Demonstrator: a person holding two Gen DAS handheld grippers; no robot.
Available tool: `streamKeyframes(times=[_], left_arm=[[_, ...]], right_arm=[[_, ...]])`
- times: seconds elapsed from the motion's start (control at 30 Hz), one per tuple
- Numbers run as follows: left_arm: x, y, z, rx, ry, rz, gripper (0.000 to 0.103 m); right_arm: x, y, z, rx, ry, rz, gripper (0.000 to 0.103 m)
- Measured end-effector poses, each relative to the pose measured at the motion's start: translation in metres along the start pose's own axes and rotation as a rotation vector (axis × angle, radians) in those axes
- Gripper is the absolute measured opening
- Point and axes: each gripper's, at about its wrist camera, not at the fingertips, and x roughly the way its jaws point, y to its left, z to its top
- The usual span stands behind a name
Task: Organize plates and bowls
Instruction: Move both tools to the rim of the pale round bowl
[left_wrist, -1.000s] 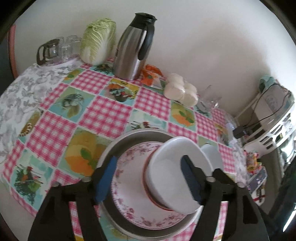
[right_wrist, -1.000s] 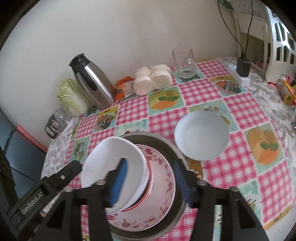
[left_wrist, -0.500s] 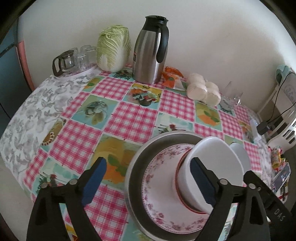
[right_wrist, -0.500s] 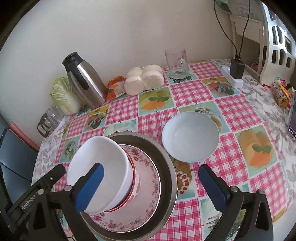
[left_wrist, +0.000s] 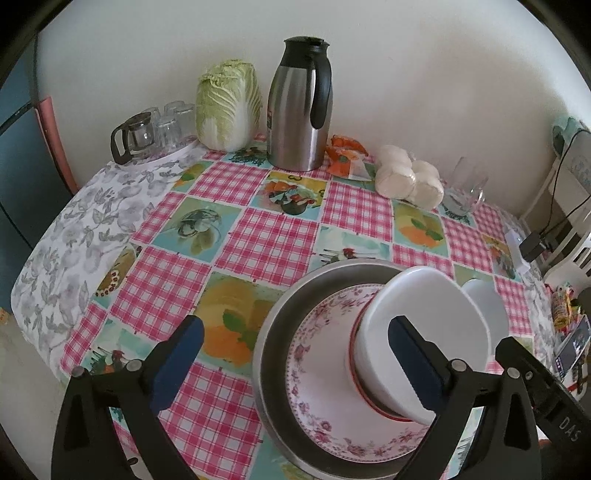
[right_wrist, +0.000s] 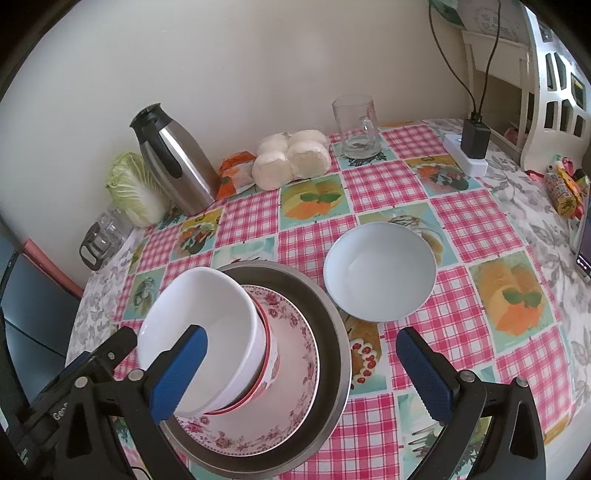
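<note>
Stack at near edge of counter (right_wrist: 476, 229): white bowl (right_wrist: 207, 332) nested in red-rimmed bowl (right_wrist: 271, 360), set on floral plate (right_wrist: 295, 398), all inside steel basin (right_wrist: 332, 332). White bowl tilted, mouth leaning toward the left side of the right wrist view; seated off-centre on the plate, toward the left gripper.

Loose pale bowl (right_wrist: 380, 273): upright, empty, on checked cloth just beside basin rim, apart from stack. Judged next item for stacking.

Handling, judged: glazed ceramic, stiff, smooth and slippery, breakable; moderate weight. Best hold across the rim wall, one finger inside and one outside, pads square to the glaze. Thin rim likely to pivot under a shallow pinch. Tilted top bowl liable to slide or rock if knocked.

Left gripper (left_wrist: 295, 354): spread wide, holding nothing, one blue pad over cloth, the other in front of the white bowl; contact not evident.

Right gripper (right_wrist: 301, 373): spread wide, empty, straddling basin's right half, pale bowl ahead.

Surroundings: steel thermos (left_wrist: 301, 103), cabbage (left_wrist: 229, 107), glass teapot (left_wrist: 133, 134), wrapped buns (right_wrist: 291, 158), glass mug (right_wrist: 356, 127), power adapter (right_wrist: 474, 138).
</note>
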Motion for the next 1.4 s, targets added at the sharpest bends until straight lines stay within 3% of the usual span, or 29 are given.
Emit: streamKeyframes(times=[0.33, 0.63, 0.97, 1.17, 1.33, 1.4], left_arm=[[-0.018, -0.024, -0.001, 0.016, -0.075, -0.063, 0.100], [-0.040, -0.065, -0.004, 0.069, -0.145, -0.210, 0.100], [-0.021, -0.128, -0.008, 0.152, -0.072, -0.369, 0.100], [0.006, -0.151, 0.001, 0.141, 0.023, -0.381, 0.100], [0.026, -0.179, 0.005, 0.196, 0.095, -0.330, 0.100], [0.034, -0.195, 0.005, 0.259, 0.096, -0.265, 0.100]], right_arm=[[-0.018, -0.034, 0.008, 0.065, -0.042, 0.000, 0.103], [-0.031, -0.081, 0.013, 0.141, -0.072, -0.025, 0.103], [-0.025, -0.129, 0.018, 0.243, -0.077, -0.054, 0.103], [-0.010, -0.151, 0.018, 0.308, -0.065, -0.036, 0.103], [0.005, -0.160, 0.021, 0.332, -0.065, -0.024, 0.103], [0.012, -0.162, 0.023, 0.334, -0.060, -0.015, 0.103]])
